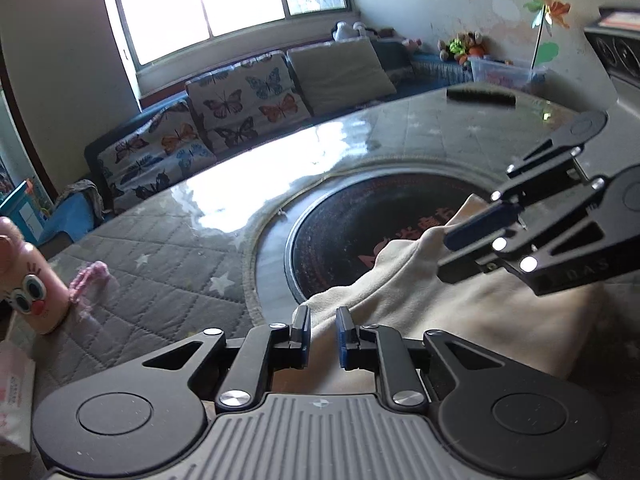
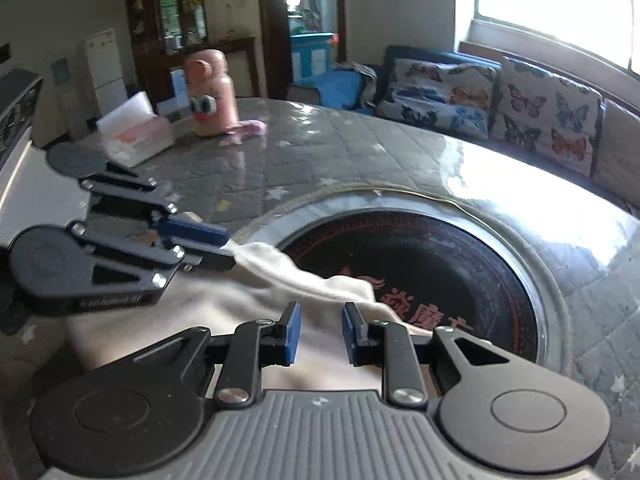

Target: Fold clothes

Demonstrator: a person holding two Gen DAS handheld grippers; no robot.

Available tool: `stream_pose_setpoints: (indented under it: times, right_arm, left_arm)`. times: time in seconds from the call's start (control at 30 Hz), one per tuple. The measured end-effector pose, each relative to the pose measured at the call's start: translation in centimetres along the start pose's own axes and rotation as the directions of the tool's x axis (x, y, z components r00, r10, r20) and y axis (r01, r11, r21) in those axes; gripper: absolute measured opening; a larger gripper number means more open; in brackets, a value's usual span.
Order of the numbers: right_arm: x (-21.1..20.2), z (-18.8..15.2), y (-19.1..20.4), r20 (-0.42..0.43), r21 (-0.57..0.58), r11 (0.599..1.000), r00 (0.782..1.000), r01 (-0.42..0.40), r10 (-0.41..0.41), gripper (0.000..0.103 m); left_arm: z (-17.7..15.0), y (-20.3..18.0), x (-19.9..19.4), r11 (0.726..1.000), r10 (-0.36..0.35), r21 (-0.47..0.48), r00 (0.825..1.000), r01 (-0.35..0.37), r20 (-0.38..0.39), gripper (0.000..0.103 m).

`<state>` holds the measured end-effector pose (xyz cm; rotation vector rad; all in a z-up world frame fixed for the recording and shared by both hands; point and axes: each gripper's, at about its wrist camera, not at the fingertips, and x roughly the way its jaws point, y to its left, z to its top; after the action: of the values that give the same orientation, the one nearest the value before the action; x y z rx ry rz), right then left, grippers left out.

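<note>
A cream garment [image 1: 460, 304] lies folded on the grey quilted table, its far edge over the dark round inset [image 1: 360, 216]. It also shows in the right wrist view [image 2: 224, 312]. My left gripper [image 1: 323, 326] hovers over the garment's near left corner with a narrow gap between its pads and no cloth in it. In the right wrist view the left gripper [image 2: 224, 246] sits at the garment's far corner, touching the cloth. My right gripper [image 2: 320, 330] is open above the garment's edge. In the left wrist view the right gripper [image 1: 472, 248] sits at the cloth's raised fold.
A pink cartoon bottle [image 2: 210, 92] and a tissue pack [image 2: 136, 136] stand on the table's far side. A pink cord [image 1: 90, 280] lies beside the bottle. A sofa with butterfly cushions [image 1: 240, 108] runs behind the table. A black comb-like object [image 1: 480, 96] lies at the table's far edge.
</note>
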<state>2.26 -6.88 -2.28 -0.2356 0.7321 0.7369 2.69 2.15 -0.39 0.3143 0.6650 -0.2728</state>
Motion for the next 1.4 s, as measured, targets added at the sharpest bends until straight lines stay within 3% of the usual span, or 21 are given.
stream_pose_setpoints:
  times: [0.33, 0.57, 0.93, 1.07, 1.2, 1.4]
  right_arm:
    - [-3.7, -2.6, 5.5, 0.016, -0.118, 0.989, 0.995, -0.093, 0.095, 0.028]
    - [-2.6, -4.2, 7.6, 0.01, -0.143, 0.986, 0.996, -0.081, 0.083, 0.028]
    - [-5.1, -5.5, 5.3, 0.039, -0.052, 0.998, 0.999, -0.021, 0.023, 0.028]
    - [-5.0, -6.4, 3.8, 0.014, 0.003, 1.0, 1.0, -0.018, 0.018, 0.028]
    - [-5.5, -6.5, 2.8, 0.02, 0.035, 0.999, 1.0, -0.013, 0.012, 0.029]
    - [-6.1, -6.8, 1.2, 0.029, 0.084, 0.996, 1.0, -0.005, 0.003, 0.031]
  left_arm:
    - [-3.4, -2.6, -6.1, 0.999, -0.041, -0.009, 0.998, 0.042, 0.053, 0.016]
    - [-5.6, -3.7, -5.7, 0.998, -0.038, -0.052, 0.999, 0.039, 0.023, 0.016]
    - [-6.6, -2.9, -5.8, 0.993, -0.022, -0.12, 0.999, 0.025, 0.024, 0.016]
    - [-6.5, -3.0, -5.9, 0.992, -0.023, -0.124, 0.999, 0.026, 0.025, 0.016]
    - [-6.3, -2.4, -6.2, 0.989, -0.021, -0.146, 0.999, 0.025, 0.032, 0.026]
    - [-6.5, -1.8, -6.0, 0.982, -0.031, -0.185, 0.999, 0.034, 0.019, 0.027]
